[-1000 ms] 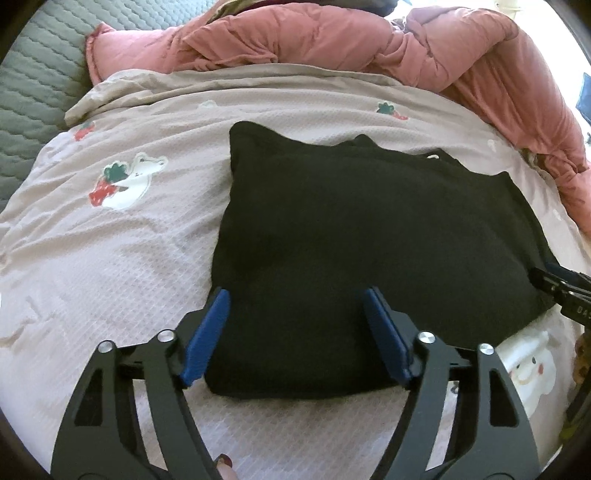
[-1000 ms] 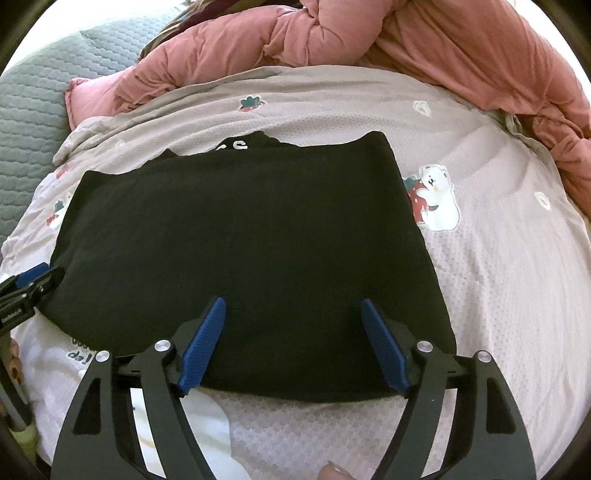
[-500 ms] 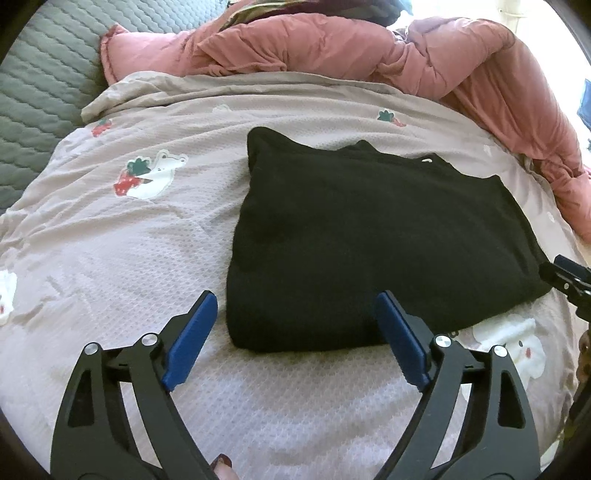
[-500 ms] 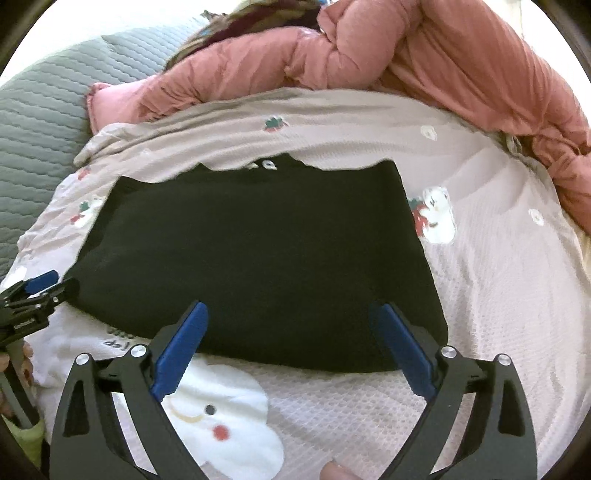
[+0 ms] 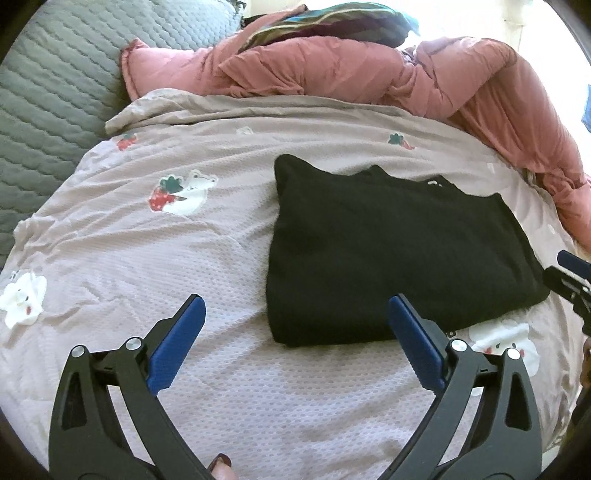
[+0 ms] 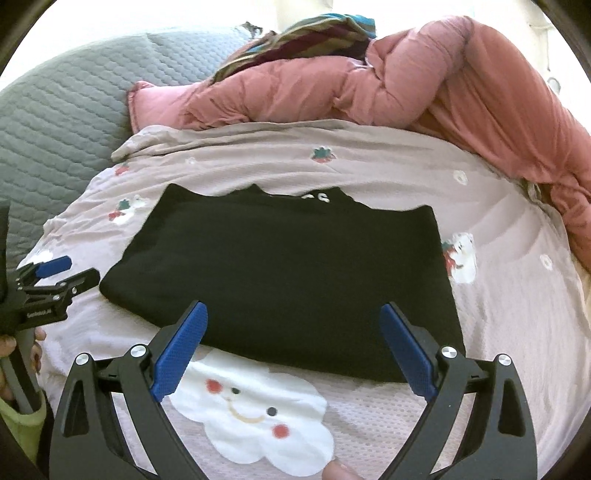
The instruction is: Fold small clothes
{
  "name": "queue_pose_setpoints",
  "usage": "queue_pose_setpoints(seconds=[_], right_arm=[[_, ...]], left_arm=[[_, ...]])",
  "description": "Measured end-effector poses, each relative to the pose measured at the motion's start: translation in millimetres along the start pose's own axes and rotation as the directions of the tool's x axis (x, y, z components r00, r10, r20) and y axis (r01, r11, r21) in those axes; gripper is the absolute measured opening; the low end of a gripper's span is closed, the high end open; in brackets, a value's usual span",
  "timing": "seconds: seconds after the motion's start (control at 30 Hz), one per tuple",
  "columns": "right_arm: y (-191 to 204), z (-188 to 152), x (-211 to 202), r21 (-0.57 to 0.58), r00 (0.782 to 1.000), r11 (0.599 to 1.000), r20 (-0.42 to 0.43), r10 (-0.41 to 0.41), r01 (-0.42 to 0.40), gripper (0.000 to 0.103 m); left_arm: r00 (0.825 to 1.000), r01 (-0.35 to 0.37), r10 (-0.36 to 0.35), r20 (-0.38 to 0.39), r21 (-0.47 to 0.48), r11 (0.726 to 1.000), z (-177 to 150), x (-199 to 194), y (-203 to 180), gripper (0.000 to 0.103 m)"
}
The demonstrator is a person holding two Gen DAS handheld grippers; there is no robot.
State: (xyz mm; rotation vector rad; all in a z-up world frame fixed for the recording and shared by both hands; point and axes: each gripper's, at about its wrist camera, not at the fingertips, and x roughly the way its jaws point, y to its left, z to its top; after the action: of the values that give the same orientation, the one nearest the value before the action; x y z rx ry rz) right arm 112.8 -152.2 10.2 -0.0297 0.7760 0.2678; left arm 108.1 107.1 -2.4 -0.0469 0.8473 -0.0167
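A black garment (image 5: 391, 251) lies folded into a flat rectangle on the mauve bedsheet (image 5: 147, 258); it also shows in the right wrist view (image 6: 295, 273), with white lettering at its far edge. My left gripper (image 5: 295, 332) is open and empty, above the sheet just off the garment's near left corner. My right gripper (image 6: 293, 332) is open and empty, over the garment's near edge. Each gripper shows at the side of the other's view: the right one (image 5: 569, 280) and the left one (image 6: 55, 277).
A crumpled pink duvet (image 5: 369, 74) is heaped along the far side and right of the bed. A grey quilted cover (image 5: 48, 92) lies at the far left. Striped fabric (image 6: 306, 33) sits on top of the duvet. The sheet has cartoon prints (image 6: 255, 410).
Both grippers have pulled back and up from the folded garment; the left one has also shifted left, off the garment's corner. The garment has stayed flat in place.
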Motion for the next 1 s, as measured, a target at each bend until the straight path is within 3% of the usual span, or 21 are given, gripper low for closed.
queue_pose_setpoints(seconds=[0.37,1.0], right_arm=[[39.2,3.7,2.2,-0.089,0.999,0.995,0.002,0.041,-0.040,0.097],[109.7,-3.5,41.9,-0.231,0.994,0.968,-0.053,0.091,-0.100,0.097]], left_arm=[[1.000,-0.019,0.019,0.009,-0.051,0.999,-2.9,-2.1,24.0,0.093],[0.998,-0.065,0.062,-0.021,-0.154,0.986,-4.0,24.4,66.2,0.093]])
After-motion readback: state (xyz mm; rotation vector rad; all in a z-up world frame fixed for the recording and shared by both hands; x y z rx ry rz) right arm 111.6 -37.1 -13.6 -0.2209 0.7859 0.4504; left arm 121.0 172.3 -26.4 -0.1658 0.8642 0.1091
